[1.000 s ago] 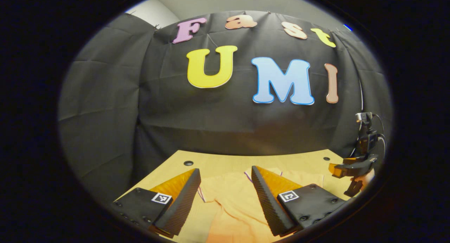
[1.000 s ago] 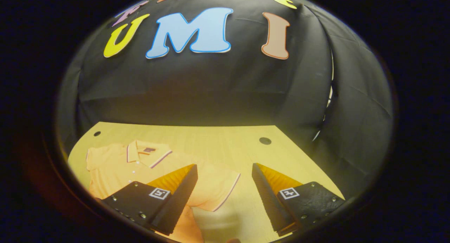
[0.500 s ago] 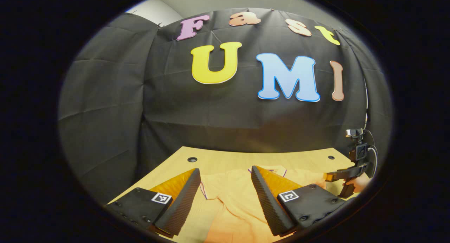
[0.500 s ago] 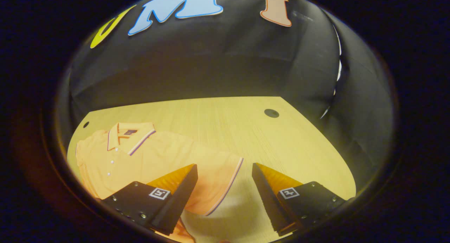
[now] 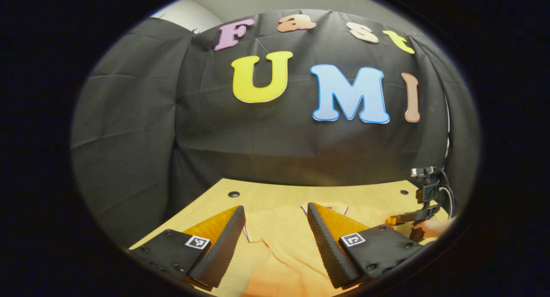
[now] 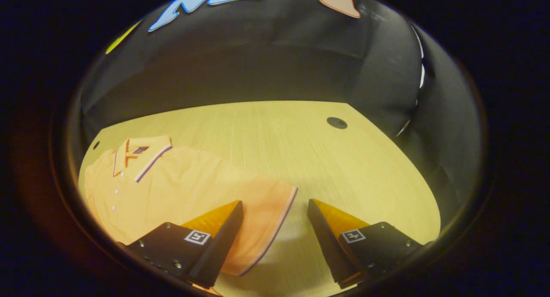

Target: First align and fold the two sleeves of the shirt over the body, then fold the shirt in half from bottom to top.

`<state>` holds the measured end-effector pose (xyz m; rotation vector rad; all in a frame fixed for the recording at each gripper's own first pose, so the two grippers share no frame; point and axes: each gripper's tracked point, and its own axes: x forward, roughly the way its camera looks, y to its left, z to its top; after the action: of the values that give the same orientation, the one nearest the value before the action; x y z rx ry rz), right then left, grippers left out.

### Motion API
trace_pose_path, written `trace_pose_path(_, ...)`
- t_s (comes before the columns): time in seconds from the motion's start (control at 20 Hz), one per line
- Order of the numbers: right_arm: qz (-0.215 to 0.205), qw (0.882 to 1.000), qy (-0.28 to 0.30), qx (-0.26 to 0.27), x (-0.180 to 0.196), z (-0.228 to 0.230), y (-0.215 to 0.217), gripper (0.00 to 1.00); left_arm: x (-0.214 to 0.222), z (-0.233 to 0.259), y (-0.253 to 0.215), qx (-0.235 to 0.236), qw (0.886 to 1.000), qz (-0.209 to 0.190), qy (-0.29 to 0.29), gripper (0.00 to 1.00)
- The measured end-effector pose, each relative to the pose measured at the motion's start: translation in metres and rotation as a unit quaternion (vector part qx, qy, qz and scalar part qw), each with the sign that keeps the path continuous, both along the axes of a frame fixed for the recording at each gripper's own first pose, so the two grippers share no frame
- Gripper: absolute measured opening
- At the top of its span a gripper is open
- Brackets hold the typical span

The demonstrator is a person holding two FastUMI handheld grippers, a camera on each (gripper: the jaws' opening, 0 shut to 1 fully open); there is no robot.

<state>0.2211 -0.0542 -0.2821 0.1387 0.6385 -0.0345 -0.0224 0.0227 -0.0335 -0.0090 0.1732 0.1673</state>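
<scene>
The shirt (image 6: 172,189) sleeve lies between the open right tongs (image 6: 275,211).

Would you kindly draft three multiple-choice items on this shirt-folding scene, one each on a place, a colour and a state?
1. In the right gripper view, where does the sleeve cuff lie?
A. Between the right gripper's two fingers
B. On the collar
C. Off the table's edge

2. What colour is the shirt?
A. Blue
B. Orange
C. White

3. How do the left gripper's fingers stand?
A. Shut on the sleeve
B. Shut on the collar
C. Apart, with nothing between them

Answers: 1 A, the striped cuff edge runs through the gap between the fingers. 2 B, the cloth is orange with a striped collar. 3 C, the shirt shows through the wide gap between the fingers.
</scene>
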Motion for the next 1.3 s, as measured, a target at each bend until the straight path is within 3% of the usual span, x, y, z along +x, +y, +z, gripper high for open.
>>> trace_pose_path(0.05, 0.001, 1.0, 0.002, 0.005, 0.001, -0.001, 0.003, 0.92, 0.001, 0.0, 0.0, 0.001, 1.0, -0.002, 0.0, 0.95)
trace_pose_path(0.1, 0.002, 1.0, 0.005, 0.012, 0.0, -0.001, 0.005, 0.8, 0.002, 0.0, 0.0, 0.002, 1.0, -0.004, -0.001, 0.95)
trace_pose_path(0.25, -0.008, 0.999, 0.011, 0.035, 0.002, -0.003, 0.007, 0.66, 0.003, 0.0, -0.001, 0.002, 1.0, -0.01, -0.003, 0.95)
trace_pose_path(0.3, -0.01, 0.999, 0.011, 0.039, 0.002, -0.002, 0.007, 0.5, 0.003, 0.0, -0.001, 0.001, 1.0, -0.01, -0.003, 0.95)
trace_pose_path(0.4, -0.005, 0.999, 0.006, 0.037, 0.001, -0.001, 0.007, 0.49, 0.003, 0.0, -0.001, 0.0, 1.0, -0.008, -0.003, 0.95)
trace_pose_path(0.5, -0.016, 0.999, 0.011, 0.044, 0.001, 0.001, 0.008, 0.17, 0.003, 0.0, 0.001, -0.002, 1.0, -0.004, -0.004, 0.95)
trace_pose_path(0.6, -0.013, 0.999, 0.011, 0.042, 0.0, 0.001, 0.011, 0.17, 0.003, -0.001, 0.003, -0.004, 1.0, 0.002, -0.003, 0.95)
trace_pose_path(0.65, -0.015, 0.999, 0.006, 0.037, 0.003, 0.002, 0.011, 0.05, 0.002, -0.001, 0.005, -0.003, 1.0, 0.005, -0.003, 0.95)
trace_pose_path(0.8, -0.012, 1.0, -0.003, 0.014, 0.003, 0.008, 0.007, 0.09, 0.002, -0.001, 0.009, 0.0, 1.0, 0.012, -0.004, 0.95)
trace_pose_path(0.95, -0.008, 1.0, -0.028, 0.006, 0.001, 0.03, 0.013, 0.05, 0.003, -0.001, 0.012, -0.003, 1.0, 0.015, -0.007, 0.95)
trace_pose_path(1.3, 0.036, 0.996, -0.079, -0.012, -0.014, 0.081, 0.048, 0.05, 0.004, -0.006, 0.01, -0.021, 1.0, 0.006, -0.004, 0.95)
